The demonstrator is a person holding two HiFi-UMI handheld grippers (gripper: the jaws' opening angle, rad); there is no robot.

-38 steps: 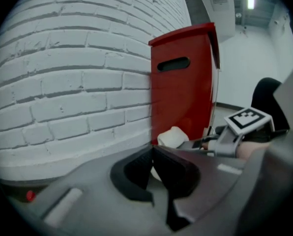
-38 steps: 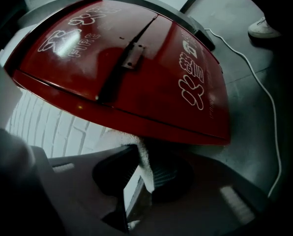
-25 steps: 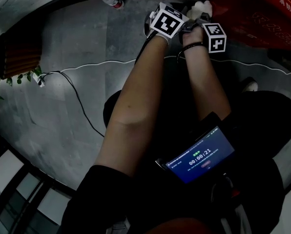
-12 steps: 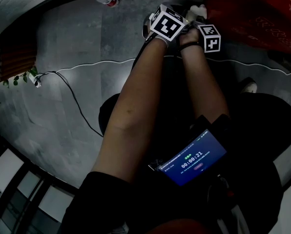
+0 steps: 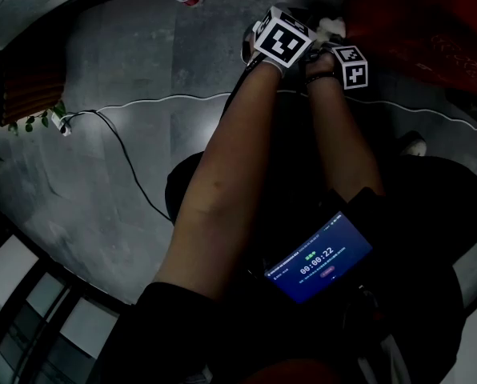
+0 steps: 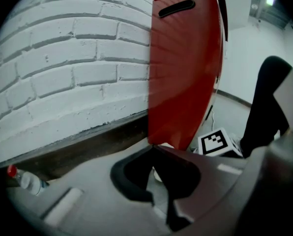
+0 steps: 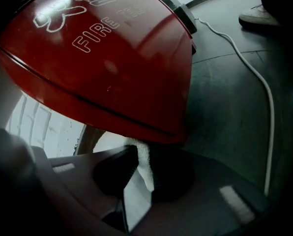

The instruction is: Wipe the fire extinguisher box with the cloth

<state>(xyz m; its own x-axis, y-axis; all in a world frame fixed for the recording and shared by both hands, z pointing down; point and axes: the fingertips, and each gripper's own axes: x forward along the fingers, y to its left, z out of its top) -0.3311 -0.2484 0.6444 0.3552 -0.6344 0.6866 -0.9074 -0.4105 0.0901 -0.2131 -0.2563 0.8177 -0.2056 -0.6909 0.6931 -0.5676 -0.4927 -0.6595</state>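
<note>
"Grey floor, white brick wall. Where's the cloth?"

"Pinched in the right gripper, touching the red fire extinguisher box. Left gripper jaws pressed together, empty, beside the box."

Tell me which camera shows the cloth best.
The right gripper view. There the white cloth sits pinched between the jaws of the right gripper, pressed against the red box. The head view shows only a small pale bit of it, far off. The left gripper view shows at most a pale scrap.
</note>
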